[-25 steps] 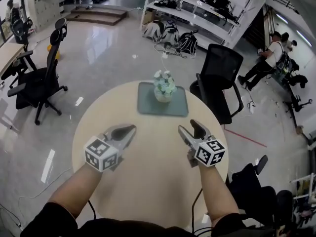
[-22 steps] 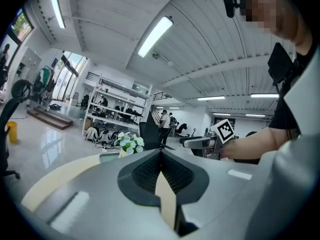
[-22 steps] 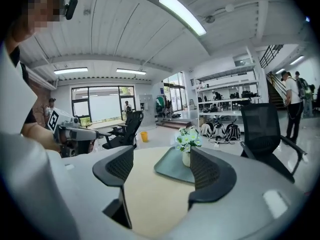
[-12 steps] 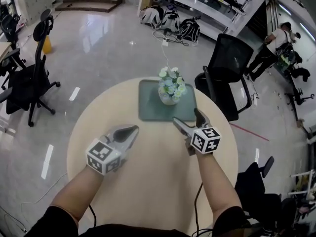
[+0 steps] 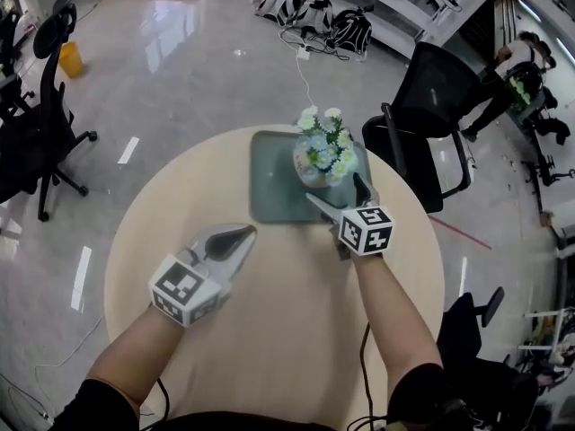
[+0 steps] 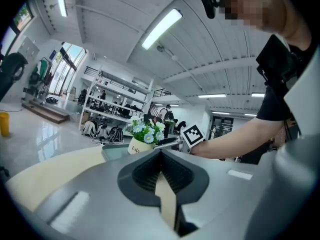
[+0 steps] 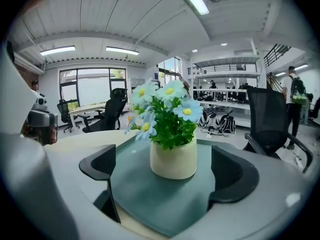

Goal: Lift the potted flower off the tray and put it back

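Observation:
The potted flower (image 5: 323, 153), blue and white blooms in a cream pot (image 7: 173, 159), stands upright on the grey-green tray (image 5: 269, 191) at the far side of the round table. My right gripper (image 5: 336, 190) hovers over the tray's near right edge. Its jaws have just been opening and now stand wide, with the pot just ahead of the gap and neither pad touching it. My left gripper (image 5: 241, 234) is shut and empty over the bare tabletop, short of the tray. In the left gripper view the flower (image 6: 144, 134) and the right gripper's marker cube (image 6: 192, 134) lie ahead.
The beige round table (image 5: 171, 241) carries only the tray. A black office chair (image 5: 431, 97) stands close behind the table's far right. More chairs (image 5: 36, 106) are at the left, bags (image 5: 314, 16) lie by shelves beyond, and a person (image 5: 517, 61) sits far right.
Both hands have moved forward towards the tray. The right gripper has travelled further, reaching the tray's edge beside the pot, and its jaws have opened wide. The left gripper has stayed shut.

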